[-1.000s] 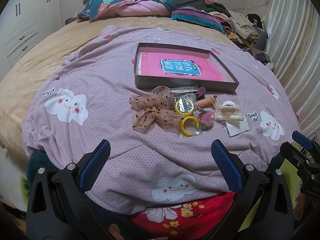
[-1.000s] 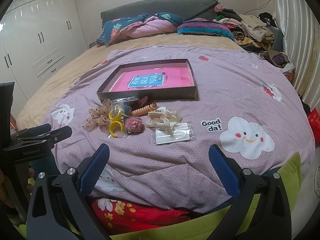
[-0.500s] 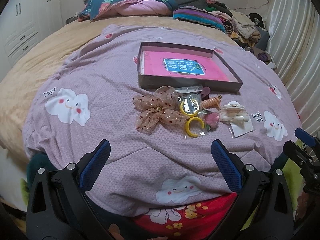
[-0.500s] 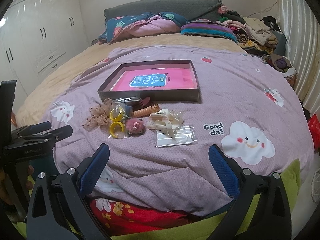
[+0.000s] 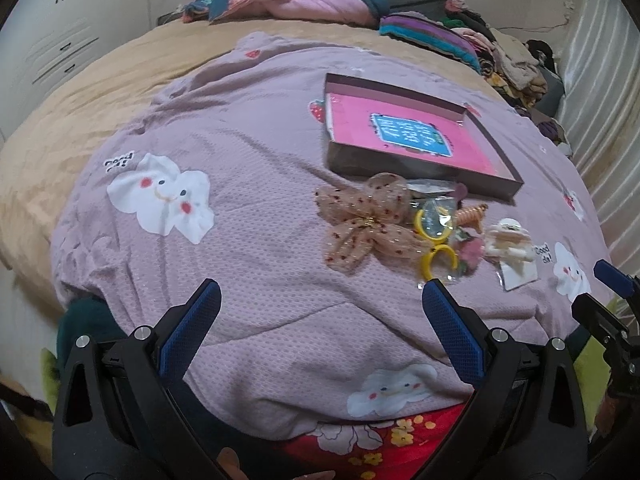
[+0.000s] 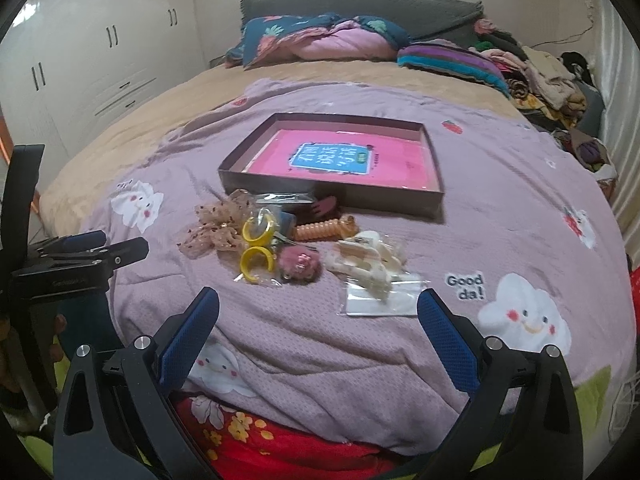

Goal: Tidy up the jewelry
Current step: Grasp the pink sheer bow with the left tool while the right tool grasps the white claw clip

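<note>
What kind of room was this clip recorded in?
Most likely a home bedroom: the work surface is a bed under a mauve cloud-print quilt, a dark grey padded headboard stands behind it, and white built-in wardrobes line the wall.

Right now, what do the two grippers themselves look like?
Both match: the left gripper and the right gripper each have black plastic arms with triangular cut-outs, silver round screw heads, and two fingers faced with blue textured pads. Seen from the right wrist view, the left one carries small pale lettering, too blurred to read. No cables or sleeves show.
</note>
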{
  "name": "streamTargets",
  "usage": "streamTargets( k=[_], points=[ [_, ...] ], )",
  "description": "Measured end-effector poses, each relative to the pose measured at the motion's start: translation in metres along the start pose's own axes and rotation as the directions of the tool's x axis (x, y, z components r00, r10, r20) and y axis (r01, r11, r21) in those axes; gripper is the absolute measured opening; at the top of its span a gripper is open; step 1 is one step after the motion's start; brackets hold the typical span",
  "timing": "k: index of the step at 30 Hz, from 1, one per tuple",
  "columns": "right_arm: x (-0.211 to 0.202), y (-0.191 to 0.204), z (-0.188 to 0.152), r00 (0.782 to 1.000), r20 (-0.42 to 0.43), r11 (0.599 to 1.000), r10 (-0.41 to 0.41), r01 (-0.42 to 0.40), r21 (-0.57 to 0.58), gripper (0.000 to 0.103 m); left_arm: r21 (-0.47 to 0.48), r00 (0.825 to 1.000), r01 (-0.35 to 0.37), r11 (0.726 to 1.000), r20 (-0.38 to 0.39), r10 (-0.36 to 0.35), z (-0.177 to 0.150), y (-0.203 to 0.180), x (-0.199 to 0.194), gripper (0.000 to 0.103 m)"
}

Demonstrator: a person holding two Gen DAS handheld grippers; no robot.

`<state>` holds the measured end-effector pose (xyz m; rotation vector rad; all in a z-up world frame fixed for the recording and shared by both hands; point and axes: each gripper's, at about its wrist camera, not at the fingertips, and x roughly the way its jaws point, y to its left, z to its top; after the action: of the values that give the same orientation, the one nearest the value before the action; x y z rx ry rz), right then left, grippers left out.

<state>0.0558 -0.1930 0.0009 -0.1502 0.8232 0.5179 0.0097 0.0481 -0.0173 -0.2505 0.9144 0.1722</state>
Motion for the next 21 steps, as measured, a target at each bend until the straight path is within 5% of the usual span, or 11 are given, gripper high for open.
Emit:
streamTargets(
  k=[11, 15, 21],
  points=[
    [0.035, -0.018, 0.016, 1.0, -0.03, 1.0, 0.004, -0.004, 0.001, 0.097, 0.009, 0.998, 0.005, 1.0, -0.058, -0.005, 0.015, 0.002, 0.038, 0.095],
    [0.051, -0.025, 0.023, 0.999, -0.05, 0.999, -0.018, 0.017, -0.028, 0.084, 0.017, 0.997, 0.01, 1.0, -0.076, -0.009, 0.021, 0.0, 0.054, 0.095],
    [0.073, -0.032, 0.029, 0.996, -0.082, 0.998, -0.028, 0.023, -0.065, 0.078, 0.029, 0.99, 0.059, 0.998, -0.128, -0.055, 0.029, 0.002, 0.087, 0.095]
  ],
)
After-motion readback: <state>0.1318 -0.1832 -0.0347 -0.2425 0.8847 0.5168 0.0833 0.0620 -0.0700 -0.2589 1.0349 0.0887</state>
